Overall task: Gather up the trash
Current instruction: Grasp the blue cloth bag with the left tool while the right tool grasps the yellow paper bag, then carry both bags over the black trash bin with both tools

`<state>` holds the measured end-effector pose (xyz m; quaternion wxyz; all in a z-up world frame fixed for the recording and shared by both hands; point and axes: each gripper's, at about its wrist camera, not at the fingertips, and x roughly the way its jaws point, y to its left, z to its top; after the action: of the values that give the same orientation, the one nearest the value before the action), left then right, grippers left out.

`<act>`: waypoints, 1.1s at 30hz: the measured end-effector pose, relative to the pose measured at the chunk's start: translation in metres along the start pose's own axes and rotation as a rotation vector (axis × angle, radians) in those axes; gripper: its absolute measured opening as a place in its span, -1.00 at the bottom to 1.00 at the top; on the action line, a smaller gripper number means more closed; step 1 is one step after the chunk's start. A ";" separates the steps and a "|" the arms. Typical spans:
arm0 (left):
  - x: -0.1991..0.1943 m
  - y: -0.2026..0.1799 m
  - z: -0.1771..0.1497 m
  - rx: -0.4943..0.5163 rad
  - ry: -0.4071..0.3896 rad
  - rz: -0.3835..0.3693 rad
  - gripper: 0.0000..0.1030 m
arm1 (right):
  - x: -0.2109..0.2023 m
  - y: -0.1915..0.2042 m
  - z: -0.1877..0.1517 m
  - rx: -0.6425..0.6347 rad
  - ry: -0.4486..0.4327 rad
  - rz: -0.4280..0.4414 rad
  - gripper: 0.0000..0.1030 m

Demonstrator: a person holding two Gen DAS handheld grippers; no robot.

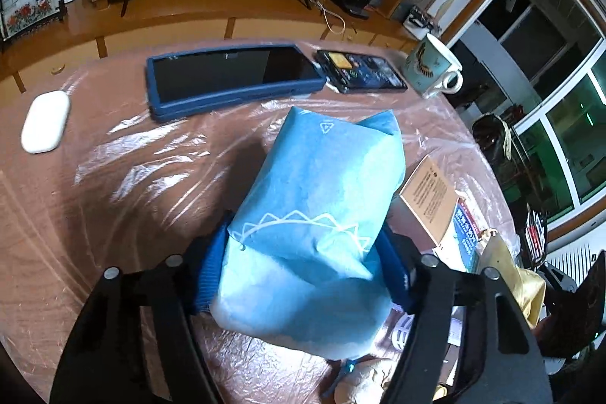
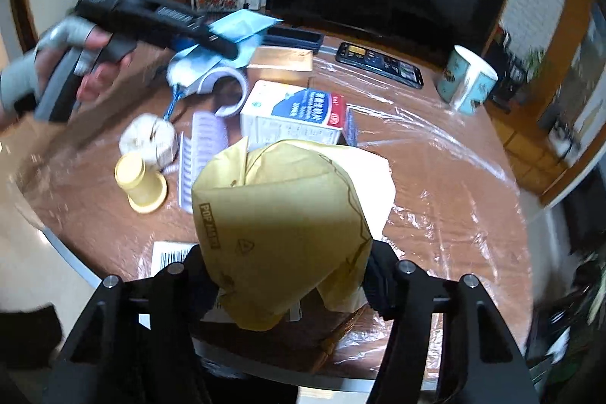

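While both tongs pinch bags | left tongs (image 1: 303, 275) grip blue bag (image 1: 318, 207), centre | right tongs (image 2: 291, 275) grip yellow bag (image 2: 280, 233), 6 o'clock | risk: thin paper slips or tears; mug (image 2: 467, 78) at 2 o'clock, phone (image 2: 378, 63) at 12 get swept off surface (image 2: 454, 177)

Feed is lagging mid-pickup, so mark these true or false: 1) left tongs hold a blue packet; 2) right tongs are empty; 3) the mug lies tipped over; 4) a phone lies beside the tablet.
1) True: the left tongs are closed on the blue packet.
2) False: the right tongs grip a yellow packet.
3) False: the mug stands upright on the table.
4) True: the phone lies just right of the blue-cased tablet.
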<state>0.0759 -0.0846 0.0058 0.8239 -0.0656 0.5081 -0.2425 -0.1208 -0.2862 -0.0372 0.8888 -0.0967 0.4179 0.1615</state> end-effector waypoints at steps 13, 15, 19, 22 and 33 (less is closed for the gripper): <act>-0.097 -0.025 -0.018 -0.016 -0.295 0.070 0.33 | -0.031 -0.038 0.015 0.175 -0.112 0.125 0.16; -0.111 -0.033 -0.027 -0.010 -0.319 0.064 0.33 | -0.040 -0.042 0.016 0.169 -0.134 0.153 0.16; -0.137 -0.063 -0.058 0.016 -0.358 0.062 0.33 | -0.061 -0.047 0.014 0.142 -0.174 0.235 0.16; -0.151 -0.088 -0.088 0.012 -0.366 0.040 0.33 | -0.078 -0.049 0.006 0.109 -0.182 0.292 0.16; -0.140 -0.172 -0.196 0.052 -0.240 0.032 0.33 | -0.112 -0.038 -0.063 -0.032 -0.075 0.404 0.17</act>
<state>-0.2029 -0.1421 0.0864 0.8840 -0.0647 0.4003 -0.2327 -0.2190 -0.3642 0.0108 0.8515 -0.0190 0.3928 0.3469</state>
